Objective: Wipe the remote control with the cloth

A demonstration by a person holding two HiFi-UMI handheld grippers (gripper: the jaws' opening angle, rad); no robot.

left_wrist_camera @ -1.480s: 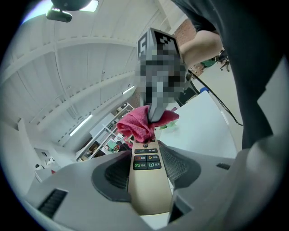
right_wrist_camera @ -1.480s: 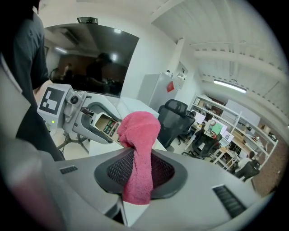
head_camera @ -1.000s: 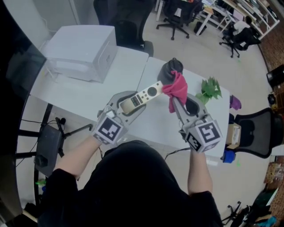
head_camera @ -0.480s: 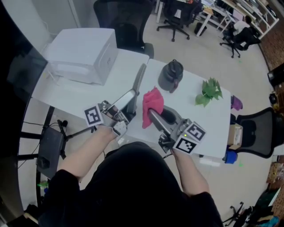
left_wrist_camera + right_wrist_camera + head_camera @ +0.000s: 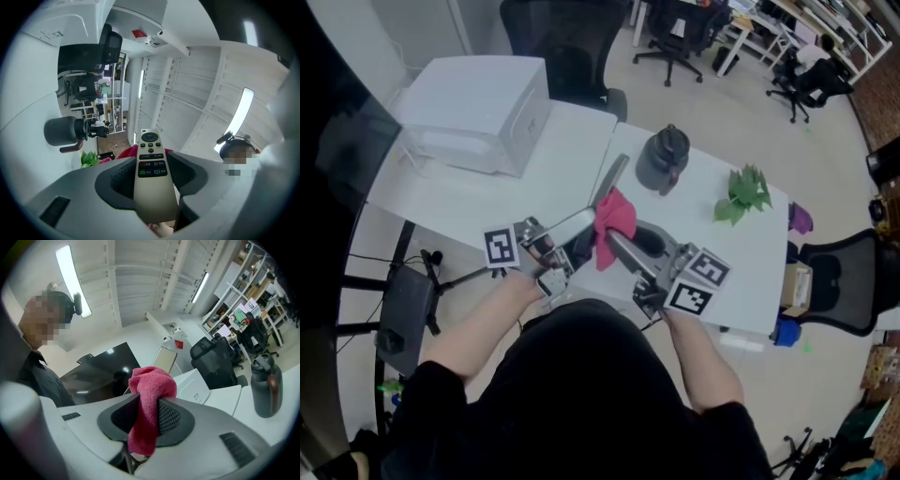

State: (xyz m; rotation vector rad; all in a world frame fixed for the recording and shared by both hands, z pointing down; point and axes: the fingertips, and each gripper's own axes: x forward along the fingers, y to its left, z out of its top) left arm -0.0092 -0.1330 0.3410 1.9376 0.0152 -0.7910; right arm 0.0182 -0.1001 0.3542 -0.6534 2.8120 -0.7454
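Note:
My left gripper (image 5: 584,226) is shut on the lower end of a slim beige remote control (image 5: 610,179), which sticks up and away over the table, turned edge-on in the head view. In the left gripper view the remote (image 5: 150,152) lies between the jaws with its buttons facing the camera. My right gripper (image 5: 615,243) is shut on a pink cloth (image 5: 615,217), bunched above its fingertips and lying against the side of the remote. The cloth (image 5: 149,397) hangs between the right jaws, with the remote's back (image 5: 165,360) just behind it. A pink edge of cloth (image 5: 125,153) shows behind the remote.
On the white table (image 5: 741,272) stand a white box-shaped machine (image 5: 478,108) at the far left, a dark jug (image 5: 664,157) beyond the grippers and a green plant (image 5: 742,195) to the right. Office chairs (image 5: 572,47) stand past the far edge.
The left gripper has rolled, turning the remote from face-up to edge-on. The right gripper has carried the cloth left and brought it up against the remote.

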